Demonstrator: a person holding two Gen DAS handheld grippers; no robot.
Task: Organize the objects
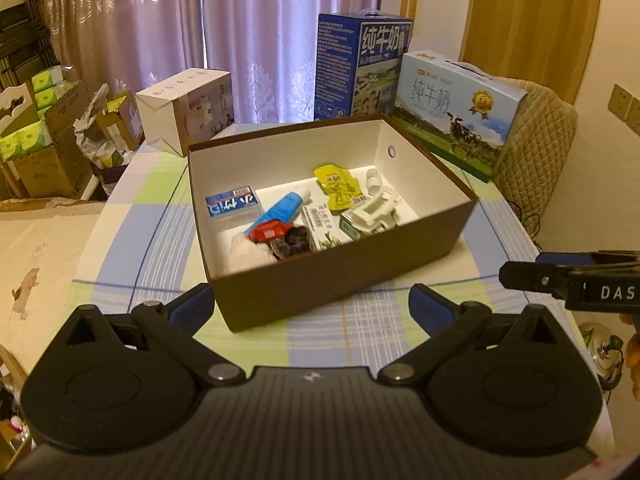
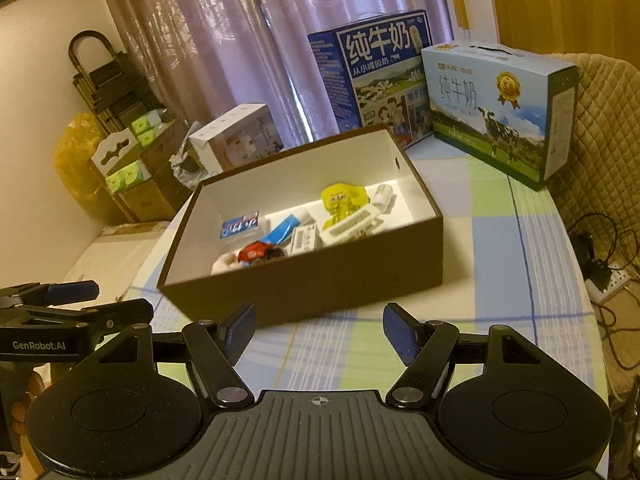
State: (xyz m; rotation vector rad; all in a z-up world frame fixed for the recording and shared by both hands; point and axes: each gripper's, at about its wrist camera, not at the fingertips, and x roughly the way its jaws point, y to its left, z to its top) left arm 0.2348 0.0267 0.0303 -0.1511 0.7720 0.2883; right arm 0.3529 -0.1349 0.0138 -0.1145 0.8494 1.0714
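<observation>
A brown open box (image 1: 328, 284) (image 2: 312, 280) with a white inside stands on the checked tablecloth. In it lie a blue tube (image 1: 286, 206) (image 2: 282, 230), a yellow pouch (image 1: 338, 186) (image 2: 342, 198), a white clip (image 1: 378, 210) (image 2: 352, 226), a blue-white packet (image 1: 232, 204) (image 2: 240, 226), a red packet (image 1: 268, 232) and other small items. My left gripper (image 1: 310, 306) is open and empty, just in front of the box. My right gripper (image 2: 318, 330) is open and empty, also in front of the box; it shows at the right edge of the left wrist view (image 1: 560, 276).
Two milk cartons (image 1: 362, 64) (image 1: 456, 112) stand behind the box, a white carton (image 1: 188, 108) at the back left. A quilted chair back (image 1: 536, 140) is on the right. Cardboard boxes with tissue packs (image 1: 40, 140) stand off the table's left. Cables and a power strip (image 2: 604, 276) lie on the right.
</observation>
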